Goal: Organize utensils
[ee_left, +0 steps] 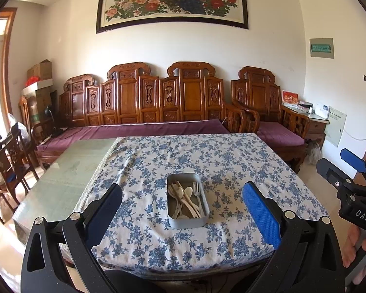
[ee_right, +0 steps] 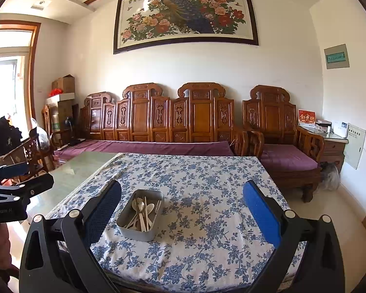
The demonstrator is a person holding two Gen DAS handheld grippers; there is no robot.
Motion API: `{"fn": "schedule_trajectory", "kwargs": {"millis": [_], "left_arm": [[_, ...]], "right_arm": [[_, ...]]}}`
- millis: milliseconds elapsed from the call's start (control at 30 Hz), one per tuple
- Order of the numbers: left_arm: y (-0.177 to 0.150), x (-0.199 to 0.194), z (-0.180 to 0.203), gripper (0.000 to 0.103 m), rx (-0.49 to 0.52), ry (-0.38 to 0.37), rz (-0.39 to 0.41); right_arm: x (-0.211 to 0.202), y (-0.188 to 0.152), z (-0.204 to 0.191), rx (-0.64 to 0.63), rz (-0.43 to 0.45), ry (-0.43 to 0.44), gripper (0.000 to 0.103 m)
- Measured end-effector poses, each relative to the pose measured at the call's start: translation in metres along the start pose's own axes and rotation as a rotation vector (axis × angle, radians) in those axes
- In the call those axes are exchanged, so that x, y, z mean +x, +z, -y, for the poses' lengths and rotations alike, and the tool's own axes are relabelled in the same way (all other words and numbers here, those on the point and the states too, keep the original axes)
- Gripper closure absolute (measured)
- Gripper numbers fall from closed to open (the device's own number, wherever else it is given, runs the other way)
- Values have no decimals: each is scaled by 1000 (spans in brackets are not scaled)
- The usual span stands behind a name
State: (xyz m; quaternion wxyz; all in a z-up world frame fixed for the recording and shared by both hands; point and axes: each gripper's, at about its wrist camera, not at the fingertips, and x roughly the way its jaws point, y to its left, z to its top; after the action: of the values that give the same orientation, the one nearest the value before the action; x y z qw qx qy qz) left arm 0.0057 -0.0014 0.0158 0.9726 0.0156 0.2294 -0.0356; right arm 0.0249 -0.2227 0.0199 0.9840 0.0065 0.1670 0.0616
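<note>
Both grippers, left gripper (ee_left: 182, 207) and right gripper (ee_right: 182, 207), have jaws wide open, holding nothing. Spoons, forks and chopsticks all lie in the tin (ee_left: 188, 222); sorting looks finished.

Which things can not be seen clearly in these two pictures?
- Utensils in the tin: they overlap, so neither view allows a count.
- Tin's bottom: hidden by the utensils in both views.
- Near edge of the table: covered by the right gripper in the right view and by the left gripper in the left view.
- Words on the painting: too small.
</note>
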Motion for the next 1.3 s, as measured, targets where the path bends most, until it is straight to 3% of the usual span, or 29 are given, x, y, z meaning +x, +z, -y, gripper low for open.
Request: {"fn": "schedule_trajectory", "kwargs": {"millis": [1300], "left_arm": [[-1,1,-1,8,-4,-2,9]], "right_arm": [[-1,-1,0,1,1,1,3]]}}
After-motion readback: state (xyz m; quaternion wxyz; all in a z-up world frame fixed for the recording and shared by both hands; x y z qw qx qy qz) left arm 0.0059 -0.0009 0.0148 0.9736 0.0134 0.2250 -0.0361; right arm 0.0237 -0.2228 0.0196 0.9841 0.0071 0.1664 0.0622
